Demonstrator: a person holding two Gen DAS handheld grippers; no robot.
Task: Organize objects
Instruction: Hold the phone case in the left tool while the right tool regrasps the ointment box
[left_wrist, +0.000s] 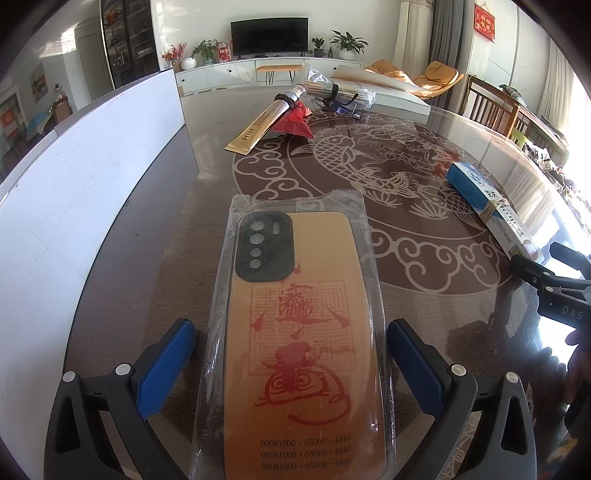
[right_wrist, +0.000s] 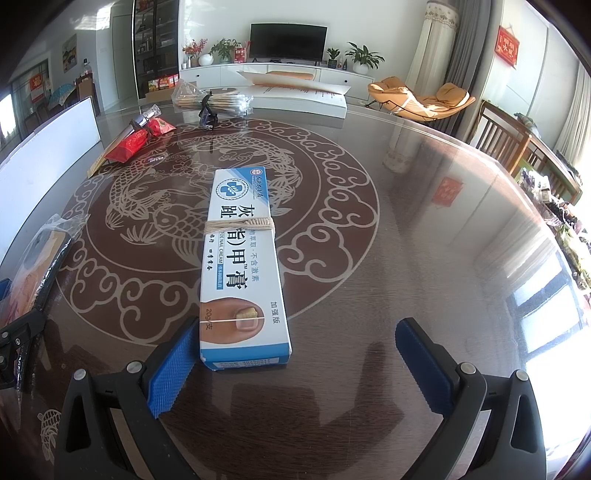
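Note:
An orange phone case (left_wrist: 299, 332) in a clear plastic bag lies on the dark glass table, between the blue pads of my open left gripper (left_wrist: 291, 347); neither pad visibly touches it. The same case (right_wrist: 33, 258) shows at the left edge of the right wrist view. A blue-and-white nail cream box (right_wrist: 242, 258) bound with a rubber band lies lengthwise in front of my open right gripper (right_wrist: 297, 343), its near end close beside the left pad (right_wrist: 173, 369). In the left wrist view the box (left_wrist: 487, 206) lies at the right, with the right gripper (left_wrist: 546, 280) beside it.
A white board (left_wrist: 74, 206) stands along the table's left side. At the far side lie a gold tube (left_wrist: 258, 125), a red packet (left_wrist: 293, 120), a bundle of sticks (left_wrist: 332, 90) in plastic and a thick white book (left_wrist: 384, 92). Wooden chairs (right_wrist: 517, 144) stand to the right.

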